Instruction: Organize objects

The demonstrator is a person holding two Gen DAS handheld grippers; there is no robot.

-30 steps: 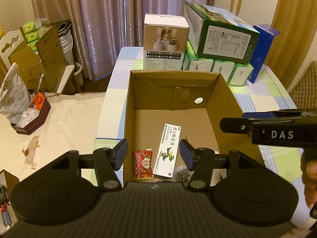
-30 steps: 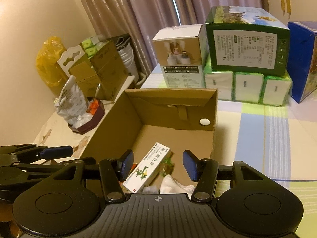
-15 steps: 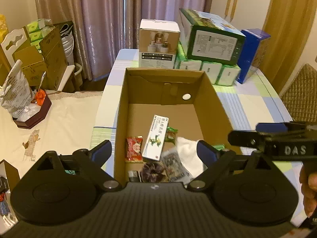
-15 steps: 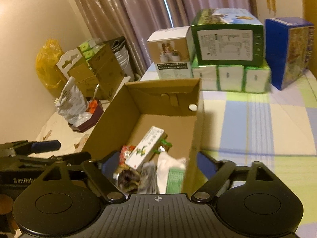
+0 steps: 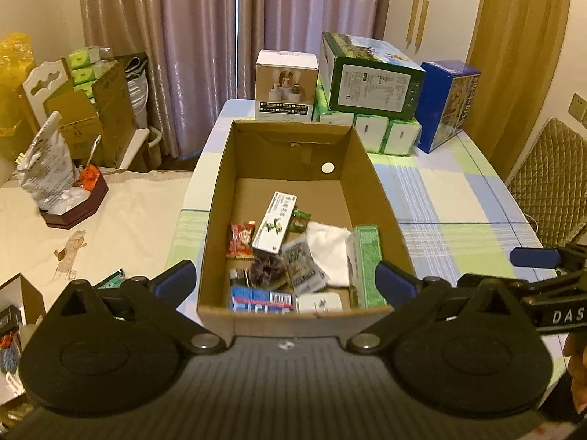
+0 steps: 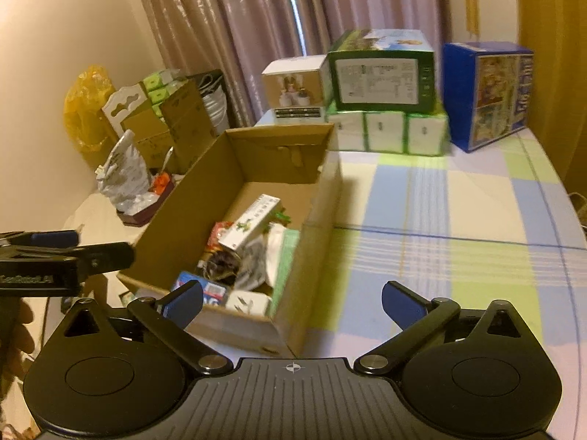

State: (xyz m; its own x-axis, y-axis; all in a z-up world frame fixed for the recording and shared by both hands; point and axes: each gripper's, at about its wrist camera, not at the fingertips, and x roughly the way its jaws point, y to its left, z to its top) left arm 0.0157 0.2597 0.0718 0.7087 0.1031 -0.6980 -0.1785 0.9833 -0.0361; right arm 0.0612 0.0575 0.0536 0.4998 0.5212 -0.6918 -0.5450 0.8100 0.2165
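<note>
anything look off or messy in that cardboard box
The items in the cardboard box lie in a loose jumble at its near end. The green packet stands on edge against the right wall, and the white carton lies askew over other items. No spills visible.

The letters "DAS" stand in white on the black body of the right gripper, seen at the right edge of the left wrist view. The left gripper carries a white word on its side, too blurred to read. The white and green carton in the cardboard box bears print too small to read.
</note>
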